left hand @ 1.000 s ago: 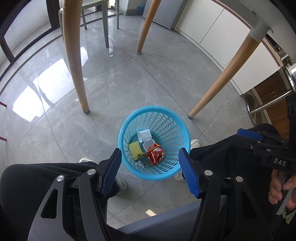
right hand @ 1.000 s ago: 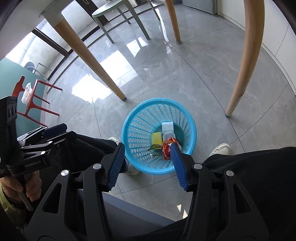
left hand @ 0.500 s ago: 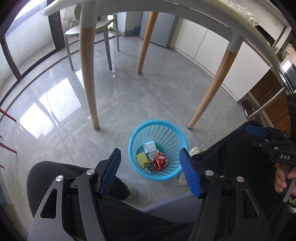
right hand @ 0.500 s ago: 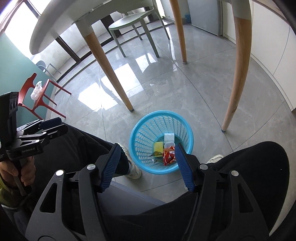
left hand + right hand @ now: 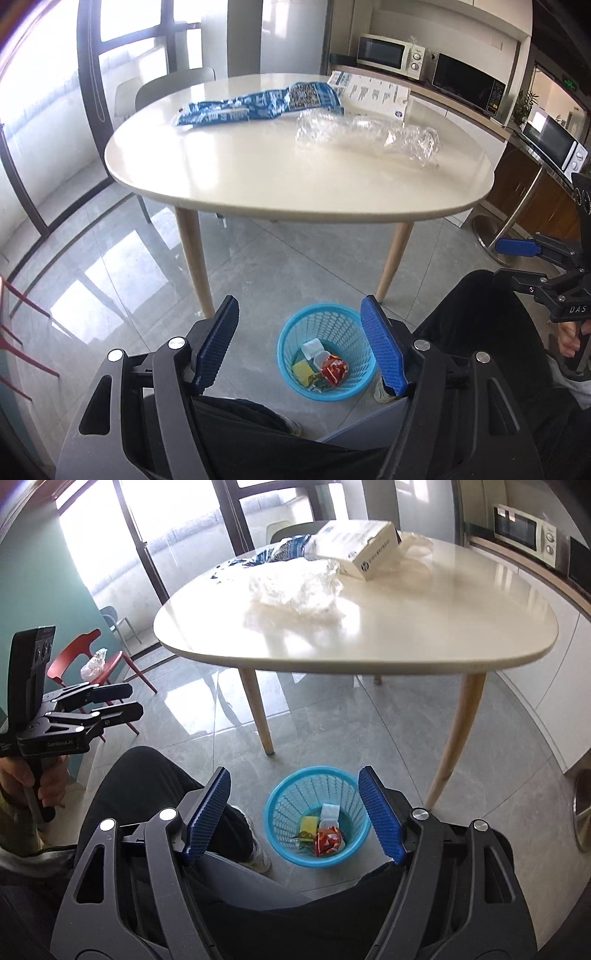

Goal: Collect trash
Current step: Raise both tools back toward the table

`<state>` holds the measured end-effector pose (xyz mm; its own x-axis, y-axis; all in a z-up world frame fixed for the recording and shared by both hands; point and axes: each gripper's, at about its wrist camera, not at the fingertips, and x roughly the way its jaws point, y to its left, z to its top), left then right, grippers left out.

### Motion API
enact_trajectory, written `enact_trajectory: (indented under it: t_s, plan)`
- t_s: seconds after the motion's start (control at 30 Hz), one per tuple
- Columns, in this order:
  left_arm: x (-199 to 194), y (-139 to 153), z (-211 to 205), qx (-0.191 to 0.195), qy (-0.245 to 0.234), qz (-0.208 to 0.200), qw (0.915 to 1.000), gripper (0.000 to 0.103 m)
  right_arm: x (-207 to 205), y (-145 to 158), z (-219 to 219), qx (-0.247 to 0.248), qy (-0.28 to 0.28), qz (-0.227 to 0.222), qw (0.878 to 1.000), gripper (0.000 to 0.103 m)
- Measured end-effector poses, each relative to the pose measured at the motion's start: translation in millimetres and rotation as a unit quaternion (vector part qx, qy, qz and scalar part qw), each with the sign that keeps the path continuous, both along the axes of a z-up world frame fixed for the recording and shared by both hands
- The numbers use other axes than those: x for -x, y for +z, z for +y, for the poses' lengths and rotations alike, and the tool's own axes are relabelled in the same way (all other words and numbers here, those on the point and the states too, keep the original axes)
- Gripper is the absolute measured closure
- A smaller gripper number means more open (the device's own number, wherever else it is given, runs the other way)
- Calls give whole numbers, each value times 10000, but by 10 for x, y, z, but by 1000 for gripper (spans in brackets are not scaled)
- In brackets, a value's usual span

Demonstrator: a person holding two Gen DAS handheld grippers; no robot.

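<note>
Grey tiled floor (image 5: 110, 266), glossy with window glare; a rounded cream bench (image 5: 258, 177) on wooden legs stands over it, kitchen counter with microwaves (image 5: 391, 55) behind.

On the bench top: blue printed plastic bag (image 5: 258, 105) toward the far edge; a white printed box (image 5: 373, 94) at the far right side, just beside the bag; crumpled clear plastic wrap (image 5: 369, 136) nearer the middle, in front of the box. In the right wrist view the same wrap (image 5: 295, 587) lies in front of the box (image 5: 362, 548).

Blue mesh basket (image 5: 328, 332) sits on the floor below the near edge of the bench, between two bench legs. It holds a red wrapper (image 5: 334, 371), a yellow packet (image 5: 302, 369) and small white cups (image 5: 314, 350).

Left gripper (image 5: 299, 347): jaws spread wide, nothing between the blue pads, held low over the person's lap with the basket framed between the fingers. Right gripper (image 5: 293, 812): likewise released and empty, basket (image 5: 317, 786) between its fingers. Each gripper also appears at the side of the other's view, held by a hand (image 5: 22, 779).

Both grippers are well apart from the bench-top trash.
</note>
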<state>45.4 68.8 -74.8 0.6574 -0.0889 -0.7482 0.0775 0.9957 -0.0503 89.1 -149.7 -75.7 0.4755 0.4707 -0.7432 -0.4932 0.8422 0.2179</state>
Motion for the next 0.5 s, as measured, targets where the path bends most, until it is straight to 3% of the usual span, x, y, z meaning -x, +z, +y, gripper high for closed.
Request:
enact_trajectory:
  t_s: [0.17, 0.27, 0.5]
  plan:
    - [-127, 298, 69, -245, -27, -229, 9994, 33, -44, 272, 34, 25, 122, -332, 9994, 34]
    - [-213, 509, 95, -478, -89, -381, 9981, 32, -112, 462, 71, 6, 211, -543, 9983, 28]
    - [-570, 788, 99, -703, -287, -477, 9960, 31, -358, 764, 180, 82, 362, -843, 9958, 24]
